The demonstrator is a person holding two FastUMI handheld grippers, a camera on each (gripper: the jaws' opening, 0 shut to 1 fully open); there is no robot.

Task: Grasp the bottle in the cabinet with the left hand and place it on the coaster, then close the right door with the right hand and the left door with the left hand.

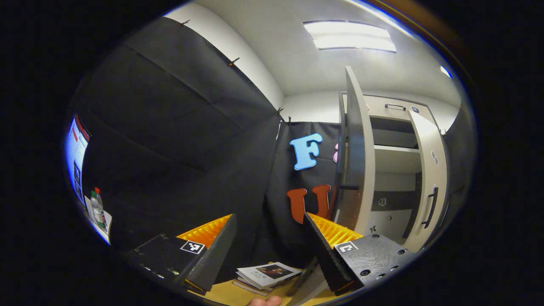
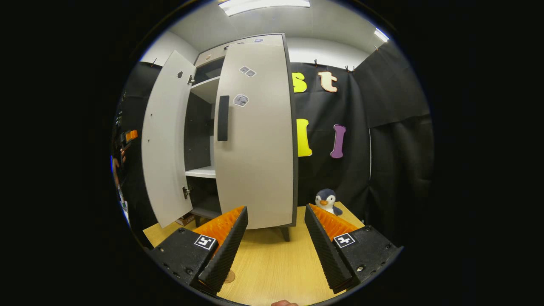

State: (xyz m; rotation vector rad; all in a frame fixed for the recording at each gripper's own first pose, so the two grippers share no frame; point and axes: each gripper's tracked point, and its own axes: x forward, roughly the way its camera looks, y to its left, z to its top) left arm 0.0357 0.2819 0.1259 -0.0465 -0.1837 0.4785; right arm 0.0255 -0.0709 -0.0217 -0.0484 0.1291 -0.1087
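My left gripper (image 1: 270,250) is open and holds nothing, aimed at the booth wall left of the cabinet (image 1: 395,161). The cabinet's left door (image 1: 357,148) stands wide open, edge-on to me; the right door (image 1: 429,170) is ajar. A clear bottle (image 1: 97,208) with a red cap stands at the far left edge. My right gripper (image 2: 274,238) is open and empty above the table, facing the right door (image 2: 255,140), which is nearly closed. The left door (image 2: 163,144) swings outward. A small round brown disc (image 2: 229,277), perhaps the coaster, peeks out under one finger.
A stack of books (image 1: 265,274) lies on the wooden table (image 2: 272,263) below the left gripper. A penguin plush (image 2: 327,200) sits right of the cabinet. A lit screen (image 1: 76,148) glows at the far left. The other gripper (image 2: 129,136) shows far left.
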